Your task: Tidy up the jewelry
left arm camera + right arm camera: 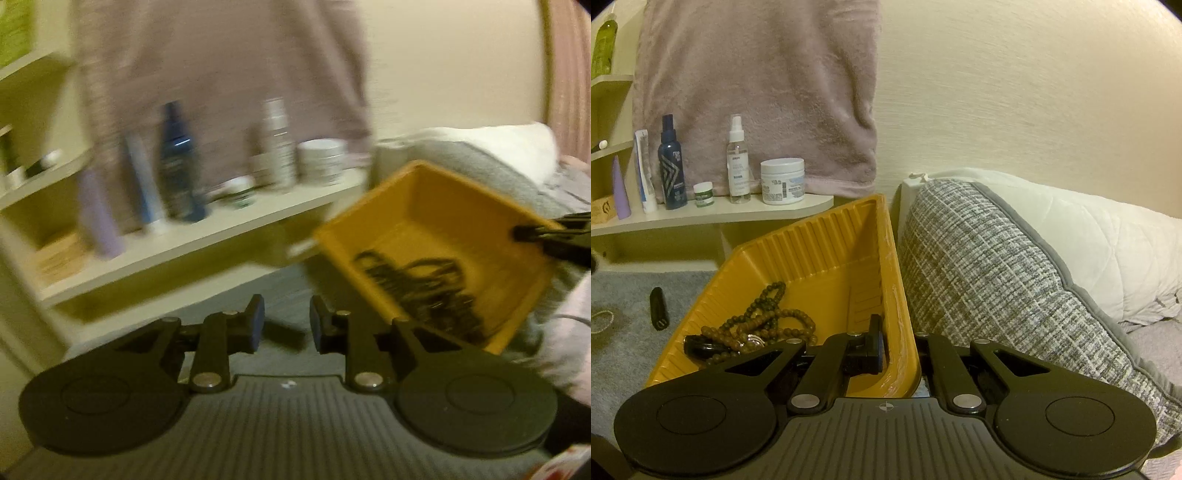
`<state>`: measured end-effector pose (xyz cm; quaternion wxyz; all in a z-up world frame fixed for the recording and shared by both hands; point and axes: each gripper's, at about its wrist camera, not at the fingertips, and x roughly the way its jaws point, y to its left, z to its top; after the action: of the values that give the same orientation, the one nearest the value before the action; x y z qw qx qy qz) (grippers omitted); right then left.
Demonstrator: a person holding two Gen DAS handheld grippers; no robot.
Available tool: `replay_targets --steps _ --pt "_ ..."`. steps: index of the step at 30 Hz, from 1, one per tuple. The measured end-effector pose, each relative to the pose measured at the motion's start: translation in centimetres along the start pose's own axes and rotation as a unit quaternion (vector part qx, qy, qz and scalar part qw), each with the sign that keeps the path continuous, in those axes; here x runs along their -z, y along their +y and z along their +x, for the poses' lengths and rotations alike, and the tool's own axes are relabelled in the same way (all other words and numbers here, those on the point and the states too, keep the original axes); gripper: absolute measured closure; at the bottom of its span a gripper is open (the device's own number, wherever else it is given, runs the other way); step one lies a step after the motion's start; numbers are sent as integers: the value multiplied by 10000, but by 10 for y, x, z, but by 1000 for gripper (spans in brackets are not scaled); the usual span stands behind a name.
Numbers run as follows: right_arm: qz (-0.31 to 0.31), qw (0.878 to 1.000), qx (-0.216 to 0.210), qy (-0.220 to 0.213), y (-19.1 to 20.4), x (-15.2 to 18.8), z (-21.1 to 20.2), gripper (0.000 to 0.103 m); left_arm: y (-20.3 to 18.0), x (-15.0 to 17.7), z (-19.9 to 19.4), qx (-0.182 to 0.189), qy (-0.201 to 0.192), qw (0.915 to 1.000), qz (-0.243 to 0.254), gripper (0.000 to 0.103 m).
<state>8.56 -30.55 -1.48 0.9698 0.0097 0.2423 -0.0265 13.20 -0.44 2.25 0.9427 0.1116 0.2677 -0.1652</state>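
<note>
The right gripper (899, 354) is clamped on the near wall of the yellow tray (820, 236), holding it tilted; beaded necklaces (768, 321) already lie inside the tray. Left of the tray, the left gripper (287, 325) stands slightly parted and empty. A black cylinder (659, 308) and a thin chain (602, 321) remain on the grey surface left of the tray, so sorting appears unfinished.

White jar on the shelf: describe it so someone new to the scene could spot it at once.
Find the pink towel hanging on the wall; the pale shelf runs under its lower edge. The white jar is the rightmost item on that shelf, beside the clear spray bottle. It is the only squat, wide tub with a white lid; its neighbours are tall and slim, or far smaller like the green-labelled pot.
</note>
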Motion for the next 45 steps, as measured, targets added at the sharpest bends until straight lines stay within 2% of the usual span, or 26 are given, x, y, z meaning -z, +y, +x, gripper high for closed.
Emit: replay_targets --steps 8,13,27,36,42,45 --pt "4 10000 13 9 -1 -1 0 98 53 45 -11 -738 414 9961 -241 78" --pt "-15 10000 40 30 -1 -2 1 98 64 67 -13 -820 586 9946 -236 78" --pt "-101 9999 91 77 2 -2 4 98 63 79 33 -439 937 9927 617 79" --pt "-121 9998 123 115 1 -1 5 98 77 84 51 -138 1142 9888 950 84" --pt "-125 9998 129 117 1 -1 6 98 82 80 54 250 1271 9865 997 96" --pt "-131 9998 130 120 1 -1 6 98 79 77 55 288 1338 9844 1101 101"
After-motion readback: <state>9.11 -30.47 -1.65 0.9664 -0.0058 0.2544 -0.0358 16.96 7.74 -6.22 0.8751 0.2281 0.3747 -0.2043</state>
